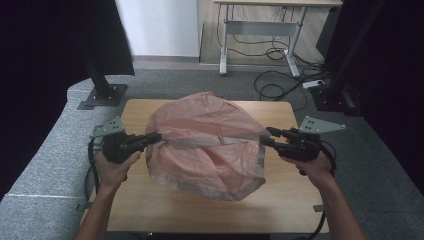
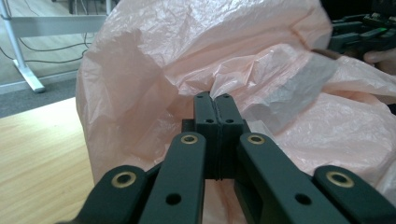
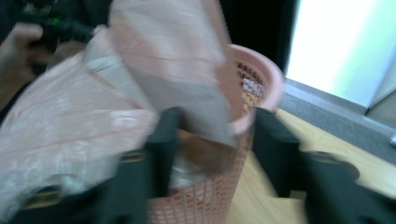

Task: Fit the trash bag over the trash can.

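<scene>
My left gripper (image 2: 215,105), jaws pinched together on the thin pink plastic bag (image 2: 196,56), should hold firm while my right gripper (image 3: 215,140), jaws apart astride the pink mesh basket (image 3: 252,88) rim, spreads the bag's far edge over it.

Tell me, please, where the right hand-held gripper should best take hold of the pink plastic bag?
Probably the bag's loose edge draped at the pink mesh basket's rim, approached from the basket's right side. The right hand-held gripper stands open around that hanging fold, while the left hand-held gripper pinches the opposite side.
</scene>
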Available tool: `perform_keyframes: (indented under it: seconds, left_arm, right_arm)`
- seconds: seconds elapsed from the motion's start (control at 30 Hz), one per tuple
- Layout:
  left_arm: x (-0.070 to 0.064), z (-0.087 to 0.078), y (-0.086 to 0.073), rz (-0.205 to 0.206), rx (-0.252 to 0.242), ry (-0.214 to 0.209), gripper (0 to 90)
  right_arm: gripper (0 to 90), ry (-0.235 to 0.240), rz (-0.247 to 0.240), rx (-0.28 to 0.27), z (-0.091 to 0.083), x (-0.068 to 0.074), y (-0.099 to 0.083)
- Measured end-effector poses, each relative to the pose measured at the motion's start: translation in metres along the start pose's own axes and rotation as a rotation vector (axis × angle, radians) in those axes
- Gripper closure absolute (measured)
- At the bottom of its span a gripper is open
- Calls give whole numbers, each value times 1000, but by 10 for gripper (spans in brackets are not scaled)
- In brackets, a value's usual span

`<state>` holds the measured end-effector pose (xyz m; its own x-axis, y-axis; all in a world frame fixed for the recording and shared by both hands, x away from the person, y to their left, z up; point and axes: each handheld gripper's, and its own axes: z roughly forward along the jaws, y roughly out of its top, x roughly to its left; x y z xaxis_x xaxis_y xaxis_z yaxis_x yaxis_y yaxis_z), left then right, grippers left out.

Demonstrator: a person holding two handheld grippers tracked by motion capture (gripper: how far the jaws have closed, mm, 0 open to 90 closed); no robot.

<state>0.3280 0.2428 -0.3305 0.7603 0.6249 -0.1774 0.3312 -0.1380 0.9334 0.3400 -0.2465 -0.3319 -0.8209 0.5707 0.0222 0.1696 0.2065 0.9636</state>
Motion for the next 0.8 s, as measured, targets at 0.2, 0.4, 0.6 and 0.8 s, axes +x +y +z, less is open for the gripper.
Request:
perform_keyframes:
  seconds: [0.2,0.4,0.6,0.8]
  left_arm:
    - [18,9,13,-19,8,30,900]
    - [39,27,15,-67,15,17,900]
    - [53,39,15,-65,28,72,900]
    - [79,50,9,-189,-5,48,900]
  right_arm:
    - [892,-44,35,-15,17,-22,16]
    - [894,-147,131,96,56,-49,9]
    - [897,-180,184,114,83,-63,-4]
    - [898,-126,219,144,111,-71,-13]
